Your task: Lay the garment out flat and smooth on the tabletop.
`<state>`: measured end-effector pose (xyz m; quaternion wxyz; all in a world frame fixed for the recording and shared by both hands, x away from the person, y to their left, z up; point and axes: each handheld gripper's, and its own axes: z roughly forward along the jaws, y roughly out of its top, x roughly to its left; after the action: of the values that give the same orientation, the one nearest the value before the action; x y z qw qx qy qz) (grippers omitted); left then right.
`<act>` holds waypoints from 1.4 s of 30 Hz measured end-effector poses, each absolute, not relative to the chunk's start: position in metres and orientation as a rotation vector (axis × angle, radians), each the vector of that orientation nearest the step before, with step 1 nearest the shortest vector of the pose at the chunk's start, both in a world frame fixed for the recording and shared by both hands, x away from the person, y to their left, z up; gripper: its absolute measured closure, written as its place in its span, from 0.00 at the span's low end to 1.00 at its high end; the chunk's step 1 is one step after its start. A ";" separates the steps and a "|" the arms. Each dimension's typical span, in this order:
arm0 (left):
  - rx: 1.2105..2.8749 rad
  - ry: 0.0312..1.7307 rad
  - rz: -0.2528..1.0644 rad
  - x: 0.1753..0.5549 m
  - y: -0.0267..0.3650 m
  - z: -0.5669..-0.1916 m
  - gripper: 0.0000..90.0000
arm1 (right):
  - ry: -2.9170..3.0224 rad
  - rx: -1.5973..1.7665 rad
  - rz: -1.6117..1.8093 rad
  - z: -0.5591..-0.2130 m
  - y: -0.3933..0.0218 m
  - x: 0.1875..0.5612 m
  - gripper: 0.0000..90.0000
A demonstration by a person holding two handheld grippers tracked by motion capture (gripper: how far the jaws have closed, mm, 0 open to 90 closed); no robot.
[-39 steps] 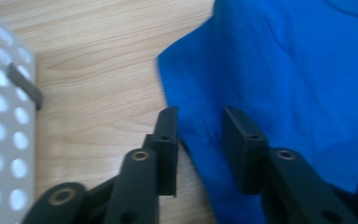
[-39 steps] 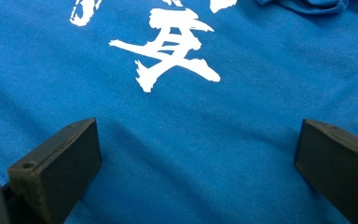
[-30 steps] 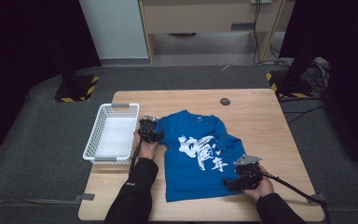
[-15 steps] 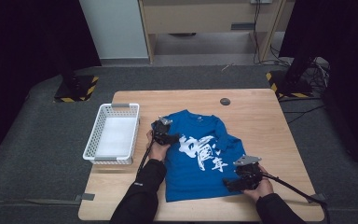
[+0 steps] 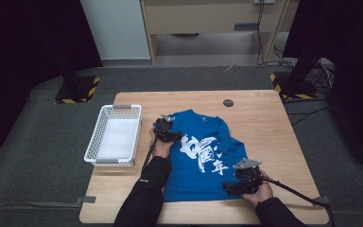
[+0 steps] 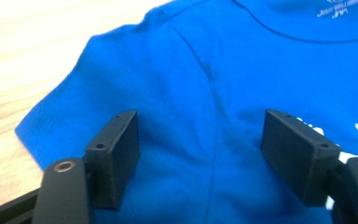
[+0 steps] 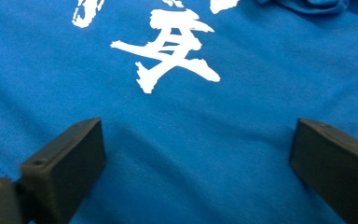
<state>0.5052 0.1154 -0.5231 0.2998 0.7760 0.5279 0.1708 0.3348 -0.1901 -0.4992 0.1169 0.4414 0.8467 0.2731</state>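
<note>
Left gripper (image 5: 169, 134) shifts onto shirt (image 5: 203, 161) shoulder, jaws just opening; right gripper (image 5: 240, 183) spread too. Pinch sleeve seam cleanly.

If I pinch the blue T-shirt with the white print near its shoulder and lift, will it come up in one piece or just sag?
The blue cotton T-shirt with the white print will probably sag: it lies flat and creased on the wooden table, so only the pinched fabric rises first. It looks light, likely dragging rather than resisting. The sleeve would likely flop and unfold.

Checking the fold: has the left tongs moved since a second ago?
Yes. The left tongs moved away from the basket, over the shirt.
</note>
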 end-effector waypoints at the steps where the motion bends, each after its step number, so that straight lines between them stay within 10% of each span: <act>1: 2.071 1.392 0.445 0.504 0.115 -0.521 0.31 | 2.481 1.305 0.794 -0.498 -0.191 0.336 0.07; 42: 2.260 1.087 0.244 0.329 0.147 -0.487 0.13 | 2.212 1.355 1.048 -0.452 -0.202 0.392 0.24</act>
<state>0.3286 0.1474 -0.4872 0.3061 0.8538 0.4108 0.0924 0.3921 -0.2023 -0.4522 0.1709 0.4773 0.7789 0.3691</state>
